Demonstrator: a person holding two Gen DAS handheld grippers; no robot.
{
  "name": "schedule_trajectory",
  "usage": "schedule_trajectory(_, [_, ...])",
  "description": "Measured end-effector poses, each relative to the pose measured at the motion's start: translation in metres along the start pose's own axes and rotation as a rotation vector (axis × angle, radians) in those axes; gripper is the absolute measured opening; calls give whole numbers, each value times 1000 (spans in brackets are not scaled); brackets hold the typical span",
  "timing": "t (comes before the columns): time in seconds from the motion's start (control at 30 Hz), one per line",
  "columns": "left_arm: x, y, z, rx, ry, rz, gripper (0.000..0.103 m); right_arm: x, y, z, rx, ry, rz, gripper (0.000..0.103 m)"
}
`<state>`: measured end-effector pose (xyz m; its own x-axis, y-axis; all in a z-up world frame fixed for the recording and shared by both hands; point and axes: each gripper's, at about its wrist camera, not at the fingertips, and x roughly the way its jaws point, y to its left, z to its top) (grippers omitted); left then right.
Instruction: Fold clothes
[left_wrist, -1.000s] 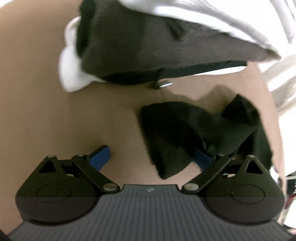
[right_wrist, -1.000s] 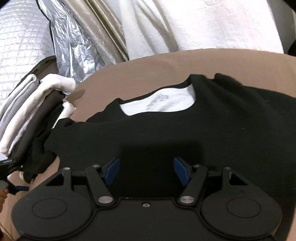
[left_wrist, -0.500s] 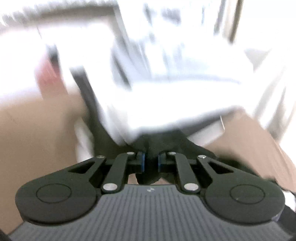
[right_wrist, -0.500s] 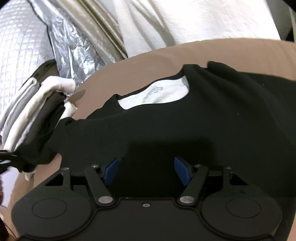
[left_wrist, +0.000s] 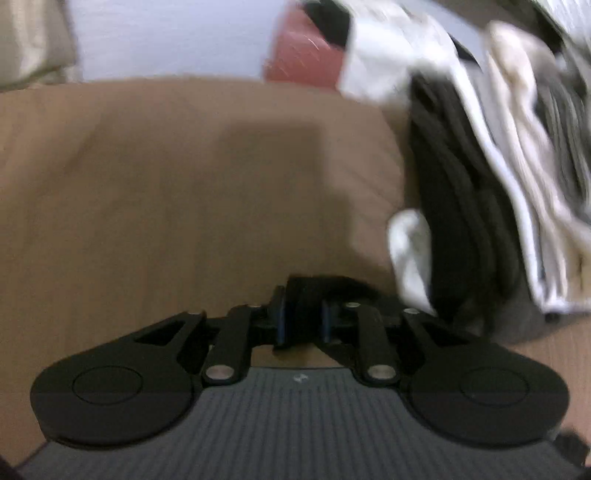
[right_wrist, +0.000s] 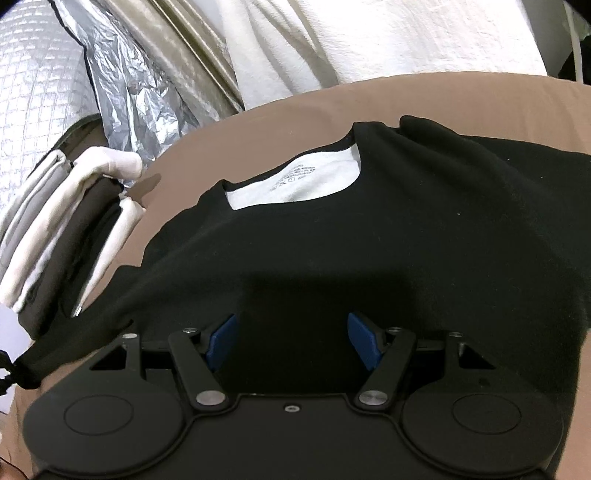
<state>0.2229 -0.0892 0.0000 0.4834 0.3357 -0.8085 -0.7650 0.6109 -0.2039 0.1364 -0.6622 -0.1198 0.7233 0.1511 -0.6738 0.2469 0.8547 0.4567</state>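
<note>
A black T-shirt (right_wrist: 369, 240) lies front up on the brown bed sheet (right_wrist: 295, 107), with white lining showing in its neck (right_wrist: 295, 181). My right gripper (right_wrist: 291, 343) hovers open over the shirt's lower middle, with nothing between its blue pads. In the blurred left wrist view, my left gripper (left_wrist: 303, 321) has a fold of the black sleeve (left_wrist: 310, 291) pinched between its pads while the jaws are opening slightly. In the right wrist view that sleeve (right_wrist: 74, 339) is drawn out towards the lower left edge.
A stack of folded white, grey and dark clothes (right_wrist: 55, 229) sits at the shirt's left, and appears again as the clothes stack (left_wrist: 480, 184) in the left wrist view. Behind it are a silver foil cover (right_wrist: 129, 92), a white blanket (right_wrist: 369, 37) and a red object (left_wrist: 303, 51).
My left gripper closed on the black sleeve, then rose and swung away from the clothes stack with it. In the right wrist view the sleeve stretched out to the lower left. The right gripper kept still.
</note>
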Motion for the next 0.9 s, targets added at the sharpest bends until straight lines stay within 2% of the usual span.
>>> schedule_trajectory(0.03, [-10,2,4,-18,-58,5,25,-4,0,2,2,-2,8,72])
schedule_trajectory(0.1, [-30,-1,8,-11,-171,34,50,-13,1,6,7,-7,25,72])
schedule_trajectory(0.13, [-40,-4,8,11,-216,36,54,-17,1,8,10,-9,34,72])
schedule_trajectory(0.2, [-54,-11,5,63,-254,-36,54,-27,1,14,20,-27,56,72])
schedule_trajectory(0.27, [-66,-27,-3,150,-256,-177,54,-41,-3,22,52,-82,88,72])
schedule_trajectory(0.37, [-78,-72,-33,380,-217,-402,55,-58,-13,32,96,-153,101,72])
schedule_trajectory(0.43, [-80,-103,-63,512,-155,-531,58,-60,-23,34,123,-174,75,72])
schedule_trajectory(0.5, [-72,-132,-97,610,-27,-647,60,-61,-33,37,152,-189,46,72])
schedule_trajectory(0.57, [-58,-162,-133,712,110,-711,60,-62,-42,41,168,-199,19,72])
schedule_trajectory(0.63, [-44,-189,-163,820,173,-715,60,-63,-52,51,164,-213,-7,72])
schedule_trajectory(0.73, [-22,-232,-186,946,173,-648,60,-75,-63,81,147,-239,-37,72])
schedule_trajectory(0.83, [-13,-265,-197,970,181,-642,61,-100,-81,106,157,-340,-53,72])
schedule_trajectory(0.87, [-11,-276,-199,974,195,-655,62,-104,-89,112,169,-352,-49,72])
schedule_trajectory(0.9, [-10,-287,-203,989,209,-671,67,-104,-97,117,170,-350,-39,72])
